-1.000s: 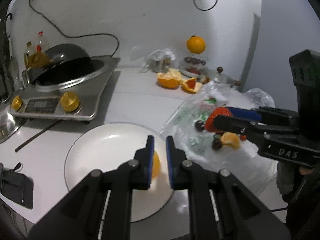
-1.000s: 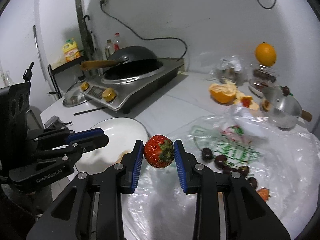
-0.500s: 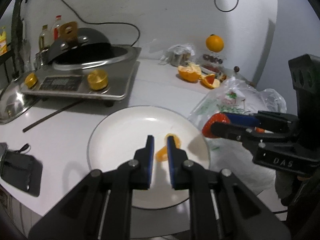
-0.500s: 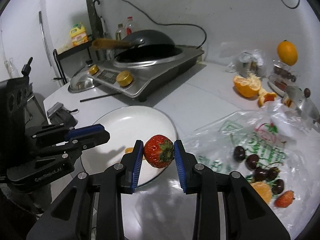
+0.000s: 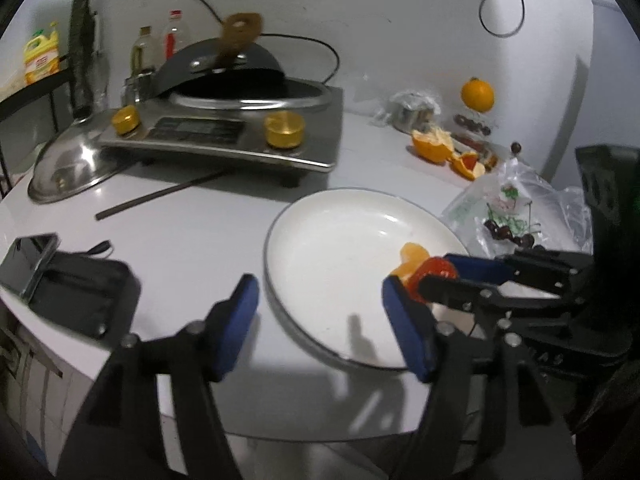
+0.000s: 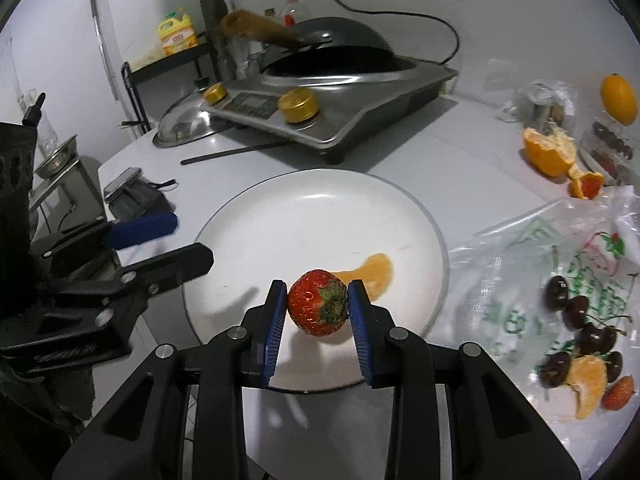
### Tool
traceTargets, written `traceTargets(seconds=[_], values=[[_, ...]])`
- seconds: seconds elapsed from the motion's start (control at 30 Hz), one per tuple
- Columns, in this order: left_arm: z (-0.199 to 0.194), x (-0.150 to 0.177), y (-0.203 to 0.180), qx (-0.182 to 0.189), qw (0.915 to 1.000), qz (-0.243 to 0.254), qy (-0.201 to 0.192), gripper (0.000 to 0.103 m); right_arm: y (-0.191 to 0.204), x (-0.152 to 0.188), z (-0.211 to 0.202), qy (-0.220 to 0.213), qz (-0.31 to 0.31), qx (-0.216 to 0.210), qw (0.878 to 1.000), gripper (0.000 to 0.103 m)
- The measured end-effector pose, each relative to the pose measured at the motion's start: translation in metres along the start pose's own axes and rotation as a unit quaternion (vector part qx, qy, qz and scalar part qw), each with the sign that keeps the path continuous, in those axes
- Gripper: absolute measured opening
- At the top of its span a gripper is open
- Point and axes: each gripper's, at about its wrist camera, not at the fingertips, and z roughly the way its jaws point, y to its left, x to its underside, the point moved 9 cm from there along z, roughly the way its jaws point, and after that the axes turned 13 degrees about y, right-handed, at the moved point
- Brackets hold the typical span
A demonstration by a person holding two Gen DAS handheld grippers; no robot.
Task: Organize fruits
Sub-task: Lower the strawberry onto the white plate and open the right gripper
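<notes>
A white plate (image 5: 332,248) (image 6: 280,216) lies on the counter with an orange segment (image 6: 370,274) (image 5: 412,258) resting on it. My right gripper (image 6: 318,306) is shut on a red strawberry (image 6: 318,306) (image 5: 434,274) just above the plate's near part, beside the segment. My left gripper (image 5: 318,298) hangs over the plate's left rim, its jaws opening wide with nothing between them. In the right wrist view the left gripper (image 6: 160,240) enters from the left.
A clear plastic bag (image 6: 560,264) to the plate's right holds cherries (image 6: 576,316), another orange segment (image 6: 588,384) and a strawberry (image 6: 618,398). A cooker with a wok (image 5: 240,120), a steel lid (image 5: 72,168), a chopstick (image 5: 160,196), peeled orange halves (image 5: 434,146), a whole orange (image 5: 476,94) and a phone (image 5: 32,256) surround the plate.
My left gripper let go of the orange segment onto the plate, opened wide and drew back to the left. The right gripper carried the strawberry from the bag to over the plate.
</notes>
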Motion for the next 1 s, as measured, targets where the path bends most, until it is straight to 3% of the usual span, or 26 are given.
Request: traceTargets(seconds=[0.67,0.73,0.8,1.0], values=[[-0.016,0.020,0.029,-0.021,0.9997,-0.014,0.006,0.067,0.026,-0.014,0.022,0.011,-0.005,-0.007,1.000,0.034],[-0.018,0.020,0.027,-0.019,0.9997,-0.011,0.005,0.067,0.025,-0.015,0.021,0.008,-0.003,-0.007,1.000,0.037],[-0.020,0.021,0.025,-0.019,0.9998,-0.008,0.004,0.067,0.024,-0.017,0.019,0.004,0.000,-0.006,1.000,0.046],[-0.029,0.022,0.023,-0.021,0.9997,-0.011,-0.003,0.067,0.024,-0.018,0.008,-0.004,0.001,0.000,1.000,0.049]])
